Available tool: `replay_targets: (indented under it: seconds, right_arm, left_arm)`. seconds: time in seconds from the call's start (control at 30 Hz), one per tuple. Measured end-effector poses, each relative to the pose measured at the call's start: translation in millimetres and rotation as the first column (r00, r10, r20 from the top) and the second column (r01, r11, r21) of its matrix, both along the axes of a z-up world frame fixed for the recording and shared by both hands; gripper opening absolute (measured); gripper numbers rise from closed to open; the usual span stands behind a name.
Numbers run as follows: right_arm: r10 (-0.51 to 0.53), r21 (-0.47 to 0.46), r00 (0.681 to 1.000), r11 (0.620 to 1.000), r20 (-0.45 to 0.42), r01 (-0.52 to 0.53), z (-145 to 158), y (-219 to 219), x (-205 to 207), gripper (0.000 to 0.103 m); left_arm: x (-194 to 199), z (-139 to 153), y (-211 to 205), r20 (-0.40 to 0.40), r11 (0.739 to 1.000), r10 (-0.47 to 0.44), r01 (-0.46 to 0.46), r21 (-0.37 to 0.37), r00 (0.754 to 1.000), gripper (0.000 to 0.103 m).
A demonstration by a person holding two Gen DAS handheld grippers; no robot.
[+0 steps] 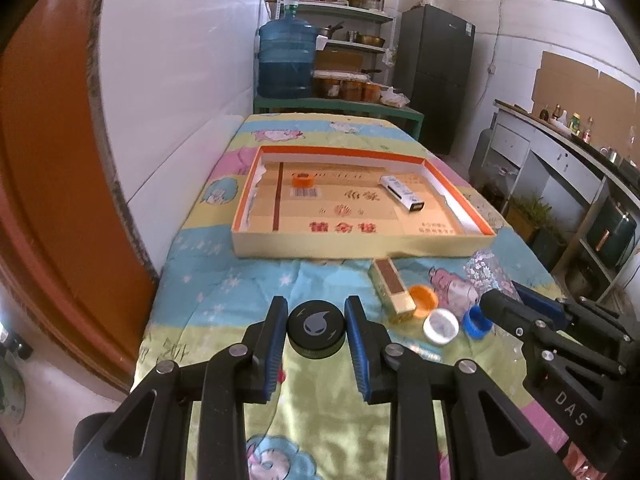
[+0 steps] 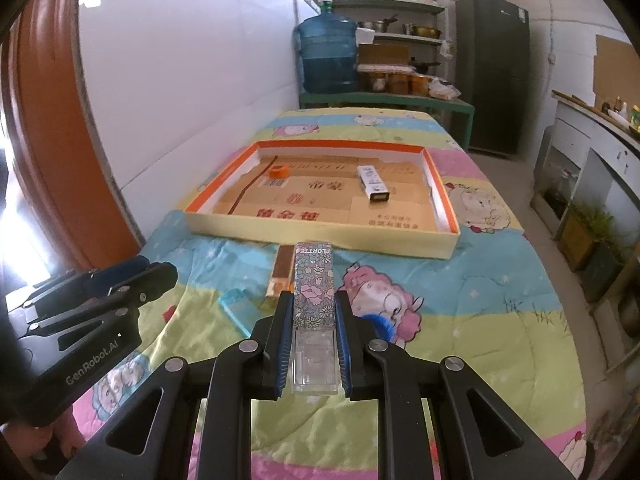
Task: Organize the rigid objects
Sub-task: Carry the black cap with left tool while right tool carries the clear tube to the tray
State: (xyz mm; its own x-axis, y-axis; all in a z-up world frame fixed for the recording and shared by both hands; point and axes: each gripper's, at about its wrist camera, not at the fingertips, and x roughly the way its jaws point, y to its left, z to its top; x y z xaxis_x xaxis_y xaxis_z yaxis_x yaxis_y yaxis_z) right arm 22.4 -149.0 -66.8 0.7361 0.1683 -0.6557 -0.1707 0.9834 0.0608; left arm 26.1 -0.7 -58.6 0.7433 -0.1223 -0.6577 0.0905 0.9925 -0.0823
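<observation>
Two things already lie in the tray [image 1: 320, 246] — an orange cap [image 1: 302, 179] and a white box [image 1: 401, 192] — while the left claw [image 1: 316, 330] grips a black lid [image 1: 317, 330], the right claw [image 2: 313, 344] a floral box [image 2: 313, 284], and several caps and a matchbox [image 1: 393, 288] wait on the tabletop [image 1: 224, 280].

Right tool [image 2: 313, 340] clamps floral clear case [image 2: 313, 300]; shallow box [image 2: 320, 236] beyond.

Blue water jug [image 1: 285, 58], dark fridge [image 1: 438, 76], cluttered shelves [image 1: 340, 8], cartoon-print quilt [image 2: 480, 280]
</observation>
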Motion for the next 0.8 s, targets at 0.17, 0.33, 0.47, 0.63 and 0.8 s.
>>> replay_targets:
  seconds: [0.17, 0.33, 0.47, 0.63, 0.8]
  right_arm:
    - [-0.010, 0.001, 1.000, 1.000, 0.019, 0.010, 6.7, -9.3, 12.5, 0.020]
    - [-0.014, 0.000, 0.999, 1.000, 0.047, 0.014, 16.8, -19.4, 27.5, 0.020]
    - [-0.020, 0.000, 0.998, 1.000, 0.060, 0.020, 23.1, -26.6, 38.9, 0.020]
    - [-0.022, -0.010, 0.997, 1.000, 0.073, 0.022, 30.8, -35.5, 57.6, 0.020]
    - [-0.029, -0.007, 0.997, 1.000, 0.078, 0.030, 37.1, -44.1, 76.6, 0.020]
  left_arm:
    - [15.9, 9.5, -7.5, 0.015, 1.000, -0.005, 0.005, 0.000, 1.000, 0.030]
    - [33.4, 21.3, -11.2, 0.034, 1.000, -0.005, 0.005, -0.001, 0.999, 0.030]
    - [47.9, 31.9, -14.8, 0.049, 1.000, -0.003, 0.003, 0.004, 0.999, 0.030]
    - [66.4, 43.3, -21.6, 0.062, 1.000, -0.012, 0.011, 0.012, 0.998, 0.030]
    - [86.1, 54.5, -29.1, 0.081, 1.000, -0.024, 0.022, 0.018, 0.996, 0.030]
